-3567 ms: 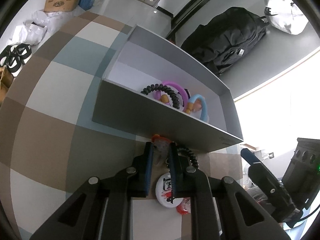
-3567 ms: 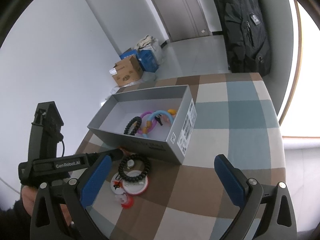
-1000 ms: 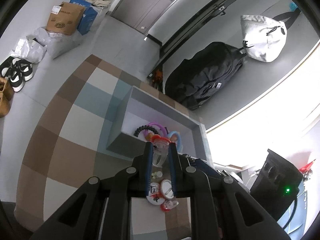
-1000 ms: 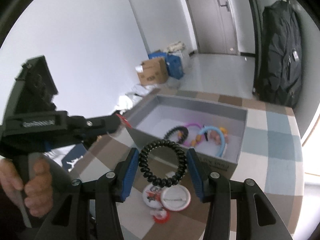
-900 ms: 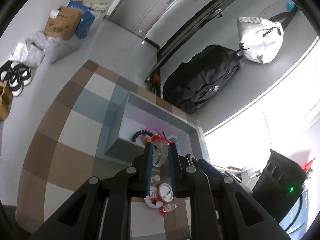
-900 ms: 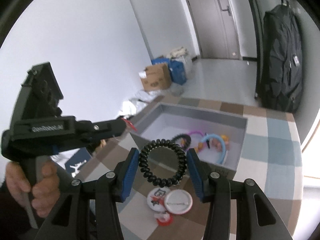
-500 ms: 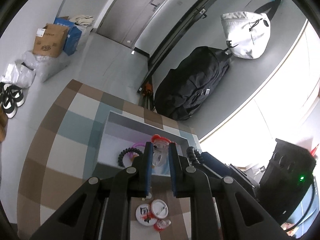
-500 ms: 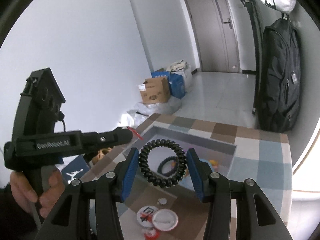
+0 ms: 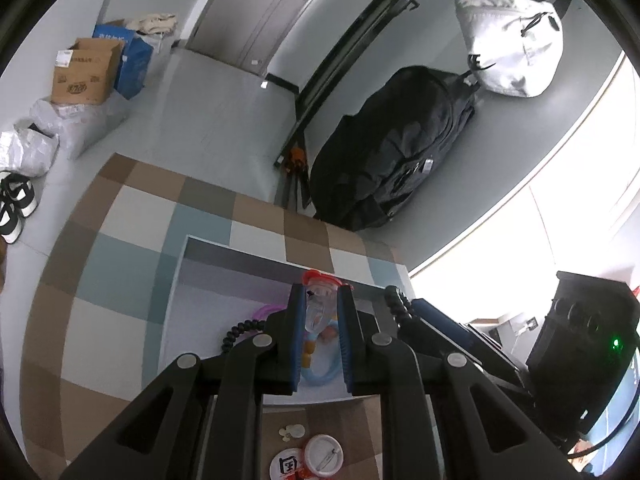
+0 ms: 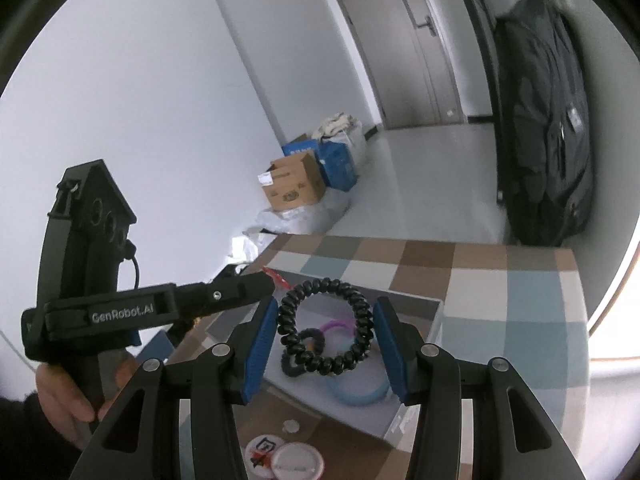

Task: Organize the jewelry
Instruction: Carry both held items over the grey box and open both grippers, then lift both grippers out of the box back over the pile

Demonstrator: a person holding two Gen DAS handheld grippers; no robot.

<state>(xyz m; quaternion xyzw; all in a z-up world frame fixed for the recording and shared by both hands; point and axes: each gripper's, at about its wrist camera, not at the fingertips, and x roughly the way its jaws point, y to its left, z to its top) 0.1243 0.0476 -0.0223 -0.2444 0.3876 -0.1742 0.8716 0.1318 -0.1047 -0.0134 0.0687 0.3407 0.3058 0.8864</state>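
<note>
My left gripper [image 9: 320, 308] is shut on a clear hair clip with a red tip [image 9: 319, 300] and holds it above the grey box [image 9: 208, 252]. My right gripper [image 10: 326, 330] is shut on a black spiral hair tie [image 10: 326, 328], also above the box [image 10: 434, 316]. Inside the box lie another black spiral tie [image 10: 298, 350], a pink ring [image 10: 338, 325] and a blue ring [image 10: 356, 396]. The right gripper's tie shows at the right in the left wrist view [image 9: 396, 304]. The left gripper shows in the right wrist view [image 10: 248, 284].
Two round badges [image 10: 280, 460] and a small pale disc [image 10: 291, 425] lie on the checkered tablecloth [image 10: 520, 300] in front of the box. A black backpack [image 9: 392, 152] hangs by the far wall. Cardboard boxes [image 9: 86, 74] stand on the floor.
Both grippers rose from table level and moved forward over the box, each carrying its item. The right gripper closed on the black spiral tie after 3.6 s ago.
</note>
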